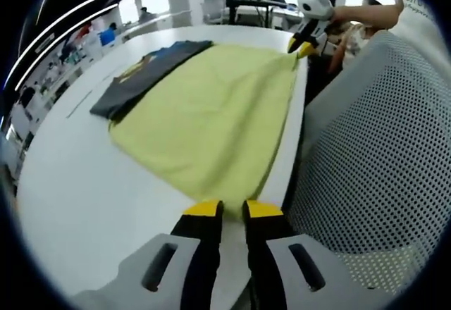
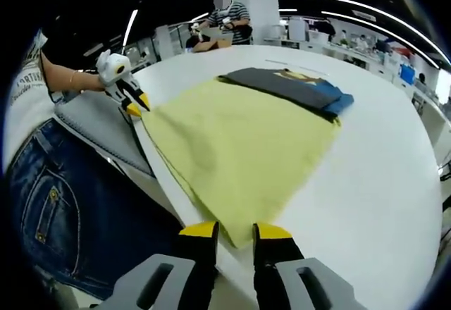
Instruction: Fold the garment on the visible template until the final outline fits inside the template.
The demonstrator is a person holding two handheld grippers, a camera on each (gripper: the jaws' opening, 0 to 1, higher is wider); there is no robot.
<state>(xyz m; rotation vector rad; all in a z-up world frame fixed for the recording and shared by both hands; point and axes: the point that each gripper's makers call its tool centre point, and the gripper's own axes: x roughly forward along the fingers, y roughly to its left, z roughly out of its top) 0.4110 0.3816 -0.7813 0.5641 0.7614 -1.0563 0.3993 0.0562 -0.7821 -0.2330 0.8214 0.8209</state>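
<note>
Yellow garment (image 1: 211, 120) flat on table (image 1: 91, 190) | both hand-held grippers (image 1: 233, 210) (image 2: 235, 231) clamped on its corners — dark shirt (image 2: 289, 84) beside.

The dark grey folded garment with a blue and yellow print (image 1: 144, 74) lies partly under the large yellow cloth (image 1: 211, 123), so we cannot see its near edge, and its print is too small to read. In the left gripper view, the cloth's near corner runs behind the yellow-tipped left gripper (image 1: 233, 211), hiding the contact. In the right gripper view, the corner is likewise masked at the right gripper (image 2: 235, 234). We see no template outline on the white round table (image 2: 394, 183). The perforated grey chair back (image 1: 380, 155) is cut off by the frame. Background shelves are blurred.
</note>
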